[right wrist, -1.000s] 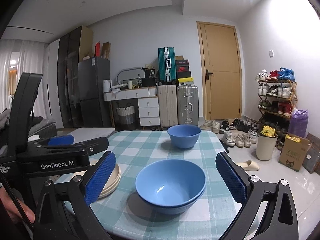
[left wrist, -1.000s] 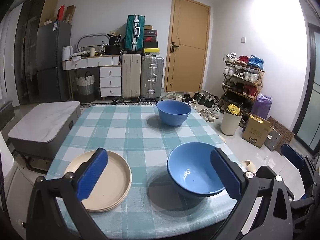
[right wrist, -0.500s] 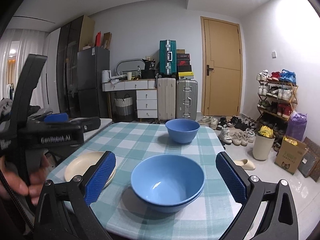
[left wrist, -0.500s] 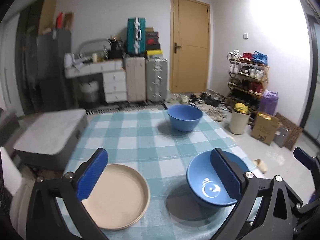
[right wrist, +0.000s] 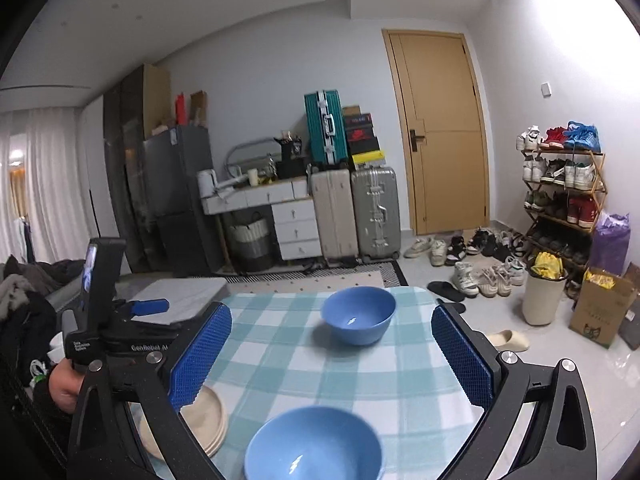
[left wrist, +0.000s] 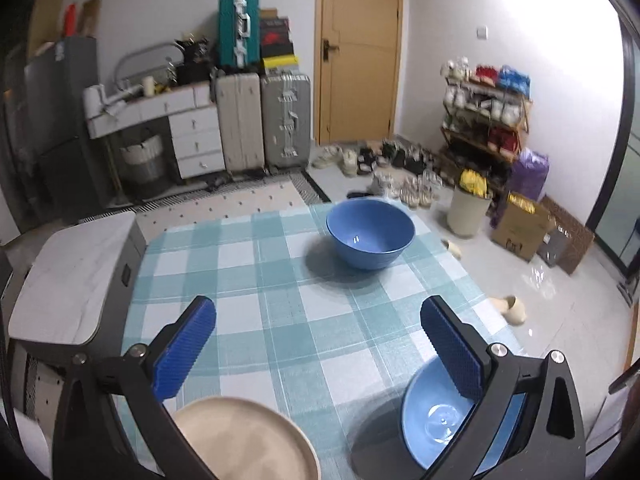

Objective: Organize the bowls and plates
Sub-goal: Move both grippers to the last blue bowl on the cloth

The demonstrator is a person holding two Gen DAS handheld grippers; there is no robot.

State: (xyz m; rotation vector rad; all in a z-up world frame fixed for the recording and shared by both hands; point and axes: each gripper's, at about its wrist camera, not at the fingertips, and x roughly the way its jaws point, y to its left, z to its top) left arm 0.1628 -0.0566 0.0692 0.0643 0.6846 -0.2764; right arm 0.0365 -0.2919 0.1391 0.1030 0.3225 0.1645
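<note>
Left tool (left wrist: 318,344) and right tool (right wrist: 331,356) both hovered released above the checked desk (left wrist: 280,312), blue pads spread wide, nothing between them. Nearest edge: stacked beige plates (right wrist: 202,420) to the left, nothing on them; near blue bowl (right wrist: 314,446) to the right, empty, apart from the plates. Far end of the desk: second blue bowl (right wrist: 357,314), upright, empty, alone. Beyond, on the floor: suitcases (right wrist: 374,210) against the wall.
</note>
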